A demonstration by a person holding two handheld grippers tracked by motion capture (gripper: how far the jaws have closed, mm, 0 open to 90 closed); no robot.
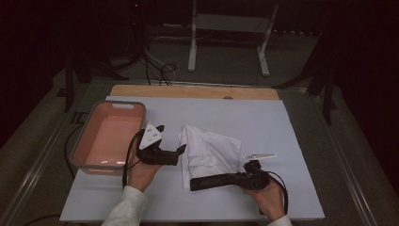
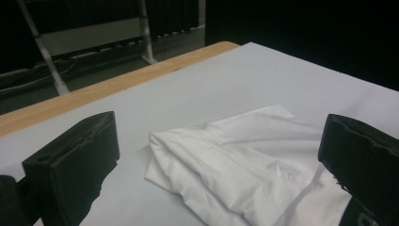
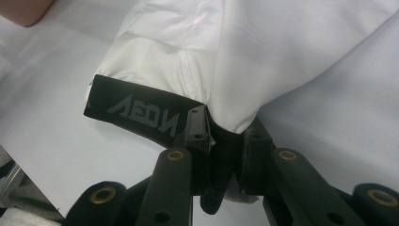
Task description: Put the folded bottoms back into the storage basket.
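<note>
High view — white garment [image 1: 209,150] crumpled (black waistband [image 1: 217,181]).

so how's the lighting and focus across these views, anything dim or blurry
High view: dim, dark surround, soft detail, faint glare in the pink tub. Left gripper view: white garment fairly sharp, near jaws soft. Right gripper view: brightest; the black waistband lettering is readable, garment slightly washed out.

White garment [image 1: 209,151] with a black lettered waistband [image 1: 217,181], kinda crumpled and loosely folded, lying flat near the middle of the table. The waistband runs along its near edge, bunched up at its right end.
</note>
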